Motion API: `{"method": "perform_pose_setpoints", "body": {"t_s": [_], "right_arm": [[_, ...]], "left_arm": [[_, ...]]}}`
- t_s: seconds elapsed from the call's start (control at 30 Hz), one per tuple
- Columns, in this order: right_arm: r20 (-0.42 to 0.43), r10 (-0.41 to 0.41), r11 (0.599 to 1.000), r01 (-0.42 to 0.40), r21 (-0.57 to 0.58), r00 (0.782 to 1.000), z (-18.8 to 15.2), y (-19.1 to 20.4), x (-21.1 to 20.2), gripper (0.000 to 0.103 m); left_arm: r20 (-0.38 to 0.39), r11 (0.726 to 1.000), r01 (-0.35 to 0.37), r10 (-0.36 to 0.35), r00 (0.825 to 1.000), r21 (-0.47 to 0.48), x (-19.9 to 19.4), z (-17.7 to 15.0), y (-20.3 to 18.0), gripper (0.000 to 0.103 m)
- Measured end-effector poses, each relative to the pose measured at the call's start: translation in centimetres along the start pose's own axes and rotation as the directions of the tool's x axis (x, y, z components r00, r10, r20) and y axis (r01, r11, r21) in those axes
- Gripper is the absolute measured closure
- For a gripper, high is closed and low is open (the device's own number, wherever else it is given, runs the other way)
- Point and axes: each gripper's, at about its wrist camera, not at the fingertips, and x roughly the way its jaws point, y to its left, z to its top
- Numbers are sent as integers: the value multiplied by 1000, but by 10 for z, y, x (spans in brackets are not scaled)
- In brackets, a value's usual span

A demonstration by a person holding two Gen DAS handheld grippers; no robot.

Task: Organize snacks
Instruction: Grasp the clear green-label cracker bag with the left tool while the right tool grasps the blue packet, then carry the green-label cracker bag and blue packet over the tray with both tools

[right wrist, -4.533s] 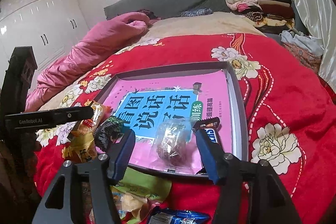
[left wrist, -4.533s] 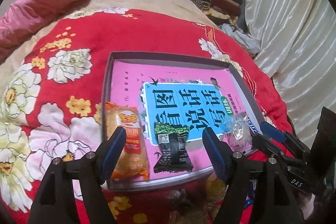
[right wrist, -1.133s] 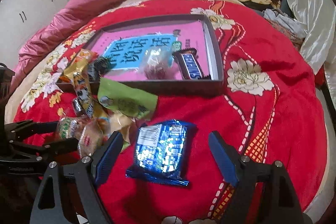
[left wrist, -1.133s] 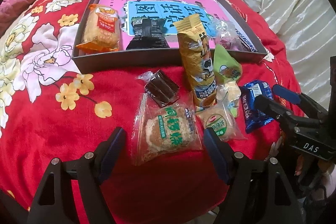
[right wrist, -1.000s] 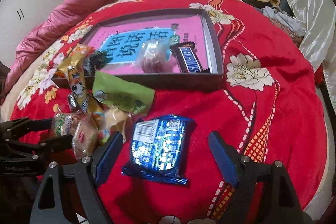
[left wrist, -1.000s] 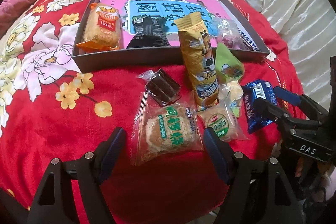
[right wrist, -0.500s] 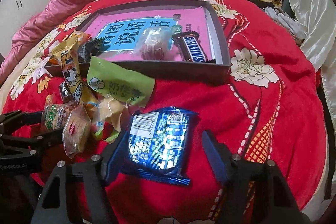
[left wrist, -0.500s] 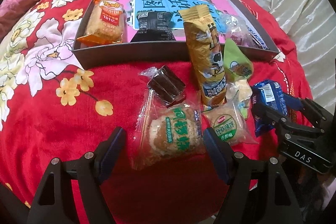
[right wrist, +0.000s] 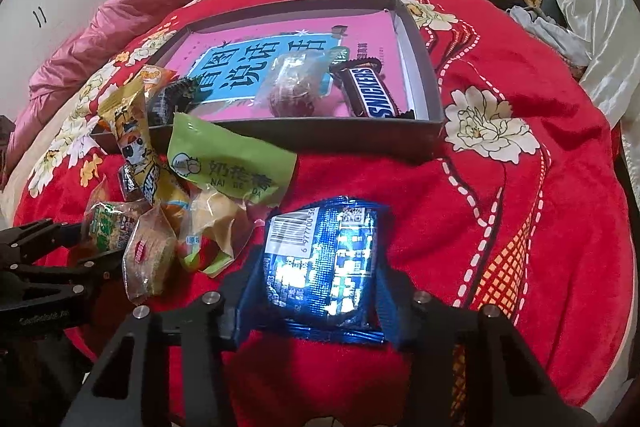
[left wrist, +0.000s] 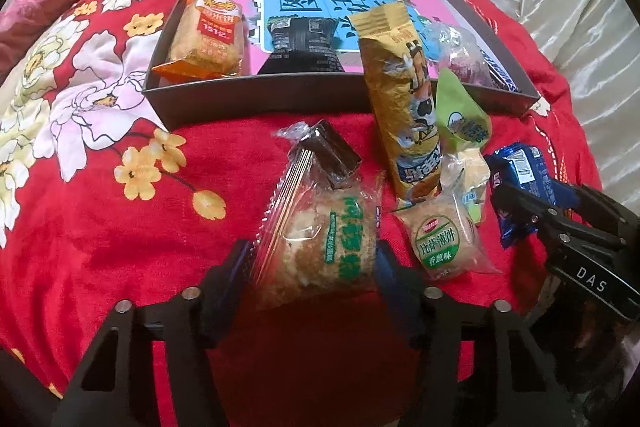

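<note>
A clear-wrapped cake with green lettering (left wrist: 320,239) is pinched between the pads of the left tool (left wrist: 312,267), whose jaws are closing on it; its wrapper is bulged between them, on the red floral bedspread (left wrist: 100,227) near the bed's front edge. A blue foil packet (right wrist: 320,259) is gripped in the same way by the right tool (right wrist: 316,279), its jaws also closing, with the foil creased at both sides.

Between the two, a loose heap is spread: a small round biscuit pack (left wrist: 438,245), a dark chocolate piece in clear wrap (left wrist: 330,153), a long yellow cartoon-printed stick pack (left wrist: 408,103) leaned onto the tray's front wall, and a green pouch (right wrist: 228,163).

Further back, a shallow dark tray (left wrist: 260,97) lined with a pink book is seen. Inside it, an orange-wrapped cake (left wrist: 208,35) is laid at the left, a black pack (left wrist: 300,47) beside it, then a clear-wrapped reddish sweet (right wrist: 292,87) and a Snickers bar (right wrist: 372,93) by the right wall.
</note>
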Motion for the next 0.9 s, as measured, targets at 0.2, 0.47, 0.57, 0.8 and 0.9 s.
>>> {"method": "perform_pose_setpoints", "body": {"t_s": [0.2, 0.47, 0.57, 0.8, 0.9], "right_arm": [[43, 7, 999, -9, 33, 999, 1, -5, -10, 53], [88, 29, 998, -34, 53, 996, 5, -10, -20, 53], [97, 38, 998, -43, 49, 995, 5, -9, -22, 53], [124, 65, 997, -70, 36, 990, 7, -5, -27, 53], [131, 75, 997, -79, 22, 988, 7, -2, -29, 53]], "left_arm": [[2, 999, 33, -33, 999, -22, -6, 0, 7, 56], [-11, 995, 87, -87, 996, -54, -20, -3, 19, 62], [-16, 993, 103, -104, 994, -66, -25, -6, 23, 62], [-12, 990, 119, -121, 993, -74, -39, -17, 26, 62], [12, 990, 119, -118, 993, -73, -48, -18, 28, 62]]}}
